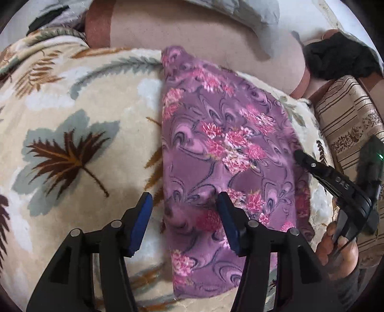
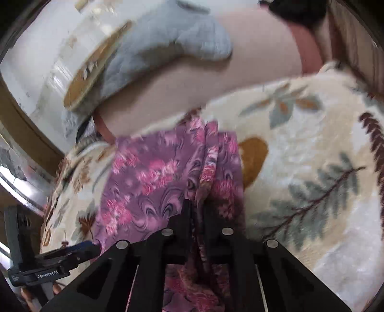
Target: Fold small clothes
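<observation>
A purple garment with pink flowers lies lengthwise on a cream blanket with a leaf pattern. My left gripper hovers open over the garment's near left edge. The edge lies between its blue pads, and neither pad presses on it. My right gripper is shut on a bunched fold of the garment, with cloth pinched between its black fingers. In the left wrist view the right gripper meets the garment's right edge, held by a hand. The left gripper also shows at the lower left of the right wrist view.
Beyond the blanket a pale pink sheet stretches across. A grey quilted cloth and a black cloth lie on it. A brown striped cushion borders the blanket on the right. A white wall rises behind.
</observation>
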{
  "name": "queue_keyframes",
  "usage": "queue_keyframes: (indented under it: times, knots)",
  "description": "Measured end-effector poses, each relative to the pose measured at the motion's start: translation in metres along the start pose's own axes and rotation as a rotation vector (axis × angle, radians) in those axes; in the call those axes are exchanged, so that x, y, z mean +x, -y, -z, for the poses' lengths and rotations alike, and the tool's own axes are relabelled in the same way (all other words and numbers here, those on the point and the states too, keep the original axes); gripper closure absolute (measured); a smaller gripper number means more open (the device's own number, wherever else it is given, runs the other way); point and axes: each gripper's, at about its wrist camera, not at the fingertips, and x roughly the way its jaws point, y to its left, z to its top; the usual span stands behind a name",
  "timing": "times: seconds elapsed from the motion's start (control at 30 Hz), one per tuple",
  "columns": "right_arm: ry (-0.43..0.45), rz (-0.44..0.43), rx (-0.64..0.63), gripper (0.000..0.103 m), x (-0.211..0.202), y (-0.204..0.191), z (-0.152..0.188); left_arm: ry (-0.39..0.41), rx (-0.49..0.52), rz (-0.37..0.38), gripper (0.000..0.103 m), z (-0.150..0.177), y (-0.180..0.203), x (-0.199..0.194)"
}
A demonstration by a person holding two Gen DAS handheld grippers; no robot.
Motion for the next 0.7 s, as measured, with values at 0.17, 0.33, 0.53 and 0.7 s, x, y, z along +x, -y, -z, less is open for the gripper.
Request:
queue_keyframes:
  times: [0.17, 0.33, 0.53, 0.7]
  knots:
    - [-0.08, 0.013, 0.114, 0.085, 0.012, 0.026, 0.006, -0.043, 0.006, -0.045, 0.038, 0.004, -0.003, 0.009]
    - [-0.116, -0.113, 0.14, 0.046, -0.029, 0.037, 0.03, -0.011, -0.052, 0.021, 0.038, 0.022, -0.019, -0.015]
    - [-0.115, -0.036, -0.06, 0.095, -0.048, 0.013, 0.058, -0.09, -0.076, 0.014, 0.038, 0.047, -0.014, 0.004]
    - [-0.206, 0.075, -0.045, 0.09, -0.014, 0.025, 0.066, -0.096, -0.073, 0.001, 0.037, 0.049, -0.013, 0.009]
